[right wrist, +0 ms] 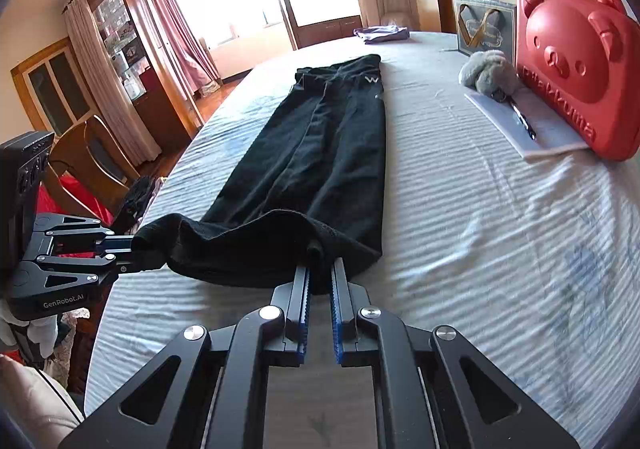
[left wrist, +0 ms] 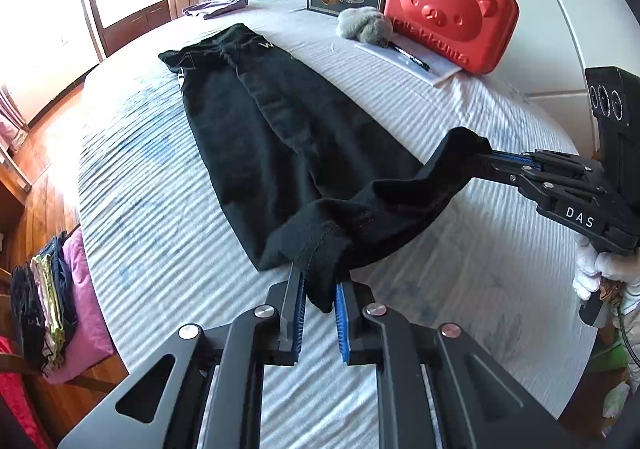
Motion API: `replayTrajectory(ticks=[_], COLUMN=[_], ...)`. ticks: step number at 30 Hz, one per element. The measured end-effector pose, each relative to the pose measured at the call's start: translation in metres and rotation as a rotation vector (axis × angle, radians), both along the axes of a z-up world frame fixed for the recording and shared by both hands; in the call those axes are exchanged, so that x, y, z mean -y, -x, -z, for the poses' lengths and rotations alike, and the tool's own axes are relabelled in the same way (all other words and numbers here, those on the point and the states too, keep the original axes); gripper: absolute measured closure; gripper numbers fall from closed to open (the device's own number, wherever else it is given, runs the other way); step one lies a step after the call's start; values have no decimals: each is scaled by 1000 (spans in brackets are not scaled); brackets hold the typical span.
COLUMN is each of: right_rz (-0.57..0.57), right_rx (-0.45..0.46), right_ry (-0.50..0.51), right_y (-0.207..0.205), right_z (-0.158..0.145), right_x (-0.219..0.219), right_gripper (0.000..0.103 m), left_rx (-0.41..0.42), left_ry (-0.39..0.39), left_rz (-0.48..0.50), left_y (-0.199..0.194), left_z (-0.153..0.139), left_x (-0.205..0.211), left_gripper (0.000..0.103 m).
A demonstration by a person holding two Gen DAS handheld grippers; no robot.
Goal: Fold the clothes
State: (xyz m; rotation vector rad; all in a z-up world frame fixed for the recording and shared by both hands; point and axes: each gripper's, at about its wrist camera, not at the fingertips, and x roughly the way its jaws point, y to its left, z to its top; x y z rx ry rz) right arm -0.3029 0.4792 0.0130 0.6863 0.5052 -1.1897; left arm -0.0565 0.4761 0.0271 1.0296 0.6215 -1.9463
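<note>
Left wrist view — left claw (left wrist: 320, 281) clamped on the trousers' (left wrist: 256, 129) near hem at lower centre; the long axis runs away to the waistband, upper left.

Right wrist view — right claw (right wrist: 320, 269) clamped on the other hem corner; waistband straight ahead, upper centre. Judgement: hems travel forward along that axis.

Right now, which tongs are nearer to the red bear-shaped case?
Right. The right tongs grip the black trousers hem on the side toward the red bear-shaped case. The left tongs grip the hem's other corner, farther from it.
</note>
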Motion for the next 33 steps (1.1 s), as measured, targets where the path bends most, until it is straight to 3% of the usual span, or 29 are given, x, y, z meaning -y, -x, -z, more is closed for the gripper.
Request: replayTrajectory(ticks=[9,11,15,18,19,22,26,28,33], right_rz=[25,35,105,161,179,219,230,221,194], right_rx=[-72,-92,-147,-109,-97,-55,-9,7,46], right_ry=[108,120,71,-5,-30,-108,-221,-259,-313], right_y=[-22,-29,-26,-15,-11,1,9,10,11], right_z=[-45,-50,-39,-27,-23,-13,3,11,32], right_x=[120,155,227,230,231,221,194,187,187], right_gripper=[96,102,102,102,100,99,83,70,69], left_rx=[-24,-28,-34,-57,-75,-113,-108,-93,-62], left_ry=[93,94,19,-66,-108,-226,-347,-355,-333], left_rz=[38,55,158,245,257,240,241,244,247], left_y=[-20,-22,0,-15,-17,-36,-47,-44,-25], left_z=[-20,-21,2,16,23,42,69,75,82], left_x=[169,210,266,289,287,273,242,230,203], left_gripper=[96,96,96,95,89,58,56,56,56])
